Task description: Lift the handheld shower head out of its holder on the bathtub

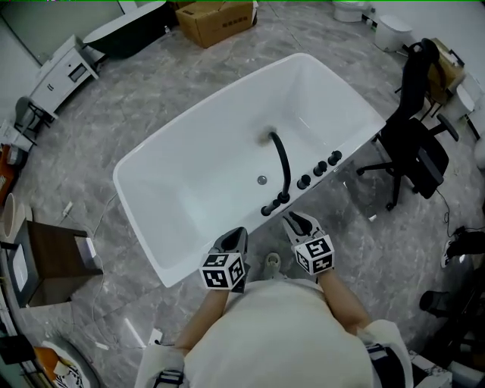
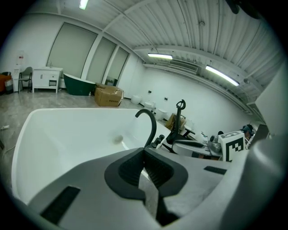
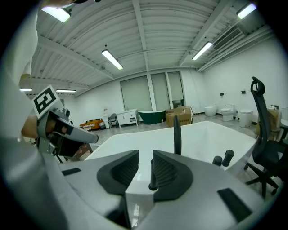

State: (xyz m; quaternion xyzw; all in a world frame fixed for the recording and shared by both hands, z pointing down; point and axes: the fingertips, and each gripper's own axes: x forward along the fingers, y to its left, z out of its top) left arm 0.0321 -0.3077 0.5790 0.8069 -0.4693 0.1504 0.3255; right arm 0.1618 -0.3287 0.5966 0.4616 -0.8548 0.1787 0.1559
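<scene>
The white bathtub (image 1: 151, 189) lies in front of me, with a black arched spout (image 1: 282, 163) and black knobs (image 1: 320, 168) on its near rim. The handheld shower head (image 1: 267, 210) is a slim black rod that stands upright in its holder left of the spout's base. In the right gripper view the rod (image 3: 153, 175) rises between the jaws of my right gripper (image 3: 145, 156), close to the right pad, with a gap showing. That gripper (image 1: 292, 220) sits at the rim. My left gripper (image 1: 236, 231) hovers just left of it, its pads (image 2: 155, 168) together and empty.
A black office chair (image 1: 413, 144) stands right of the tub. A cardboard box (image 1: 216, 19) and a dark tub (image 1: 125, 34) are at the far side, toilets (image 1: 390, 30) at the top right, a small wooden table (image 1: 53, 261) at the left. The tub's drain (image 1: 262, 179) is open.
</scene>
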